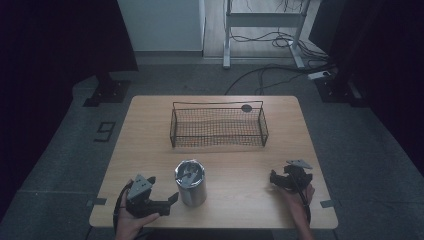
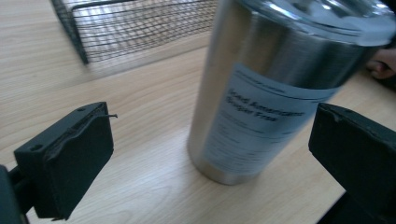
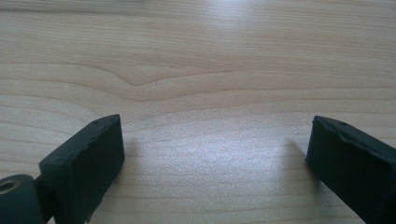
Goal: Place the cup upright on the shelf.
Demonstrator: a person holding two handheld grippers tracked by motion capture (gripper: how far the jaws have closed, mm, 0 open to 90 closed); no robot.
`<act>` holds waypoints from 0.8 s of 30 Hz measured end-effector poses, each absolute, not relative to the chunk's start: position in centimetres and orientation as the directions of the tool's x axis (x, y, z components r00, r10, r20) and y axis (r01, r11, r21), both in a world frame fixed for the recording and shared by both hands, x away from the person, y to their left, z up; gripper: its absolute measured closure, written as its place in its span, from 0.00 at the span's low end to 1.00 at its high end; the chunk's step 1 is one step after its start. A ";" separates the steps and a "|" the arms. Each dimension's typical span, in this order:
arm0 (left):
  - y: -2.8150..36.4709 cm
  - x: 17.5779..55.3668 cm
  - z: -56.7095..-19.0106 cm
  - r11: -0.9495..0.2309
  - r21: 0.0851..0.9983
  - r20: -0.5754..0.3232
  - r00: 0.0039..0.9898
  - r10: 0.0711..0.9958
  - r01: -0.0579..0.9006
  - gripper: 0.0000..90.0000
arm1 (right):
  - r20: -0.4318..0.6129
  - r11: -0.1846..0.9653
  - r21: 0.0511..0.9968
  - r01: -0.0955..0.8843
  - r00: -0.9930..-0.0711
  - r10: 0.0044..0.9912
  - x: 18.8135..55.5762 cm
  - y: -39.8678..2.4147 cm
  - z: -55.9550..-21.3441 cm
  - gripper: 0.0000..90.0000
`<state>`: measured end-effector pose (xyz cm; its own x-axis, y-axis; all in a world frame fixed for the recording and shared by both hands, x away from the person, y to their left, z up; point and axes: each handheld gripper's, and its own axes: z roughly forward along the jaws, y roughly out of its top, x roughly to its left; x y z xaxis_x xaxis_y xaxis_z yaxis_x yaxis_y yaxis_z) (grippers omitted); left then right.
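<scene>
- Where the high view looks down on the wooden desk [image 1: 235,165], a steel tumbler [image 1: 190,183] stands upright near the front edge, left of centre, with a clear lid on top.
- The left claw [image 1: 172,199] sits just beside the tumbler on its left, held in the person's left hand [image 1: 131,220], pointing toward the cup.
- In the left gripper view the tumbler [image 2: 271,88] fills the space ahead, its paper label facing the camera; the left claw [image 2: 210,154] is spread wide, its black jaws standing either side of the cup's base and apart from it, gripping nothing.
- The right claw [image 1: 274,179] rests low at the desk's right front, well apart from the tumbler, held in the right hand [image 1: 298,197].
- In the right gripper view the right claw [image 3: 215,154] is likewise spread wide over bare wood [image 3: 196,70], with nothing between its jaws.
- A black wire basket [image 1: 218,125] stands at the far middle of the desk, beyond the tumbler; its corner [image 2: 135,28] shows behind the cup in the left gripper view.
</scene>
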<state>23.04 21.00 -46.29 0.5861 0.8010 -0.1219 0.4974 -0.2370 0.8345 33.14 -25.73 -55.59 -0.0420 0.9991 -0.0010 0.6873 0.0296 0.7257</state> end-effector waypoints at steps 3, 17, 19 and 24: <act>20.3 22.9 -46.3 -0.250 0.835 -0.117 0.601 0.790 0.491 0.00 | 0.002 0.027 0.725 0.689 -0.041 0.999 33.2 -25.7 -55.6 0.04; 17.8 23.1 -47.0 -0.280 0.829 -0.107 0.628 0.771 0.484 0.00 | 0.001 0.026 0.726 0.688 -0.040 0.999 33.2 -25.7 -55.6 0.05; 17.5 23.3 -47.2 -0.287 0.827 -0.102 0.631 0.769 0.484 0.00 | 0.000 0.028 0.726 0.687 -0.040 0.999 33.2 -25.7 -55.6 0.05; 16.7 23.6 -47.6 -0.298 0.821 -0.097 0.634 0.767 0.487 0.00 | -0.001 0.026 0.726 0.687 -0.038 0.999 33.2 -25.7 -55.6 0.05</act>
